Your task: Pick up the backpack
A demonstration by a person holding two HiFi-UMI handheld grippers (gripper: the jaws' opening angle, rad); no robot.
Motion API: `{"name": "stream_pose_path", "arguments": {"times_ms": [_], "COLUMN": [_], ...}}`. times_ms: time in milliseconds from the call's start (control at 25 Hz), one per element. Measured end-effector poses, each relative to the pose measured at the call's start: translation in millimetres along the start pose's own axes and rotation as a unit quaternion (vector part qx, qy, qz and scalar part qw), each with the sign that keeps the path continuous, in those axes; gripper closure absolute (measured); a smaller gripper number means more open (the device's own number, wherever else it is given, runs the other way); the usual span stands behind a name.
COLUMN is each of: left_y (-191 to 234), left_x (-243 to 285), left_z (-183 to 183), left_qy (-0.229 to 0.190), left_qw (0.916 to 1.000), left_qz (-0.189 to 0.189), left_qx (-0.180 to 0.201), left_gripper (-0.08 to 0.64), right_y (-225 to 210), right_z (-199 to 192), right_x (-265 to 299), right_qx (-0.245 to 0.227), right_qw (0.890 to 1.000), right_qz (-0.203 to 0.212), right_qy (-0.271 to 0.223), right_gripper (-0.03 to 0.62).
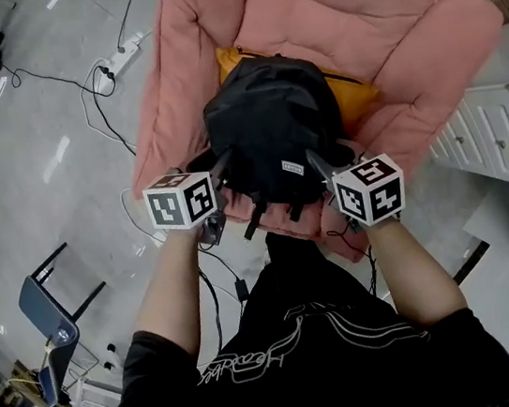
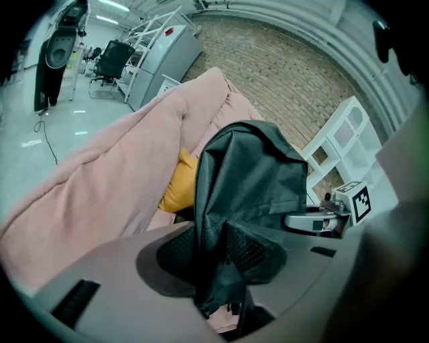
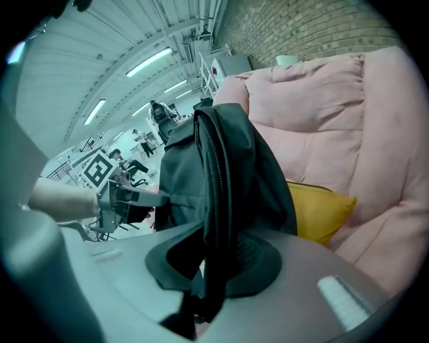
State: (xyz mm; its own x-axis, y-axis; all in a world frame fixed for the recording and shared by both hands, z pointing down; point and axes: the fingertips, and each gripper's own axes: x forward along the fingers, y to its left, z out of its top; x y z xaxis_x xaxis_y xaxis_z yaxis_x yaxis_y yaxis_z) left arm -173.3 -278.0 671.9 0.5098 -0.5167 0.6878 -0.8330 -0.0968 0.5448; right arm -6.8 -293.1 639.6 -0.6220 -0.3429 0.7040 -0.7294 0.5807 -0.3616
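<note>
A black backpack (image 1: 268, 134) stands on the seat of a pink armchair (image 1: 380, 27), in front of a yellow cushion (image 1: 352, 93). My left gripper (image 1: 222, 176) pinches a fold of the backpack's left side, and the fabric (image 2: 221, 221) bunches between its black pads. On the other side my right gripper (image 1: 321, 171) is shut on the zipped edge (image 3: 218, 221) of the backpack. Each gripper shows in the other's view, on the far side of the bag.
White cabinets (image 1: 501, 142) stand to the right of the armchair. A power strip with cables (image 1: 115, 62) lies on the grey floor to the left. A small blue chair (image 1: 48, 309) stands at lower left. The person's black shirt fills the bottom of the head view.
</note>
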Motion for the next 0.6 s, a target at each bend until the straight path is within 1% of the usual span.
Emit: {"name": "stream_pose_path", "arguments": {"times_ms": [400, 600], "left_y": [-36.4, -50.2], "left_x": [-23.7, -45.1], "left_z": [-5.5, -2.1], "left_qy": [-0.019, -0.033], "left_qw": [0.9994, 0.9983], "left_qz": [-0.005, 0.0], "left_qx": [0.027, 0.048], "left_gripper": [0.433, 0.436], "right_y": [2.4, 13.5], "right_z": [-7.5, -4.1], "right_x": [-33.5, -49.1], "right_qx": [-0.011, -0.013], "right_qw": [0.999, 0.998], "right_qz": [-0.019, -0.018], "right_qy": [-0.039, -0.056], "right_gripper": [0.535, 0.537]}}
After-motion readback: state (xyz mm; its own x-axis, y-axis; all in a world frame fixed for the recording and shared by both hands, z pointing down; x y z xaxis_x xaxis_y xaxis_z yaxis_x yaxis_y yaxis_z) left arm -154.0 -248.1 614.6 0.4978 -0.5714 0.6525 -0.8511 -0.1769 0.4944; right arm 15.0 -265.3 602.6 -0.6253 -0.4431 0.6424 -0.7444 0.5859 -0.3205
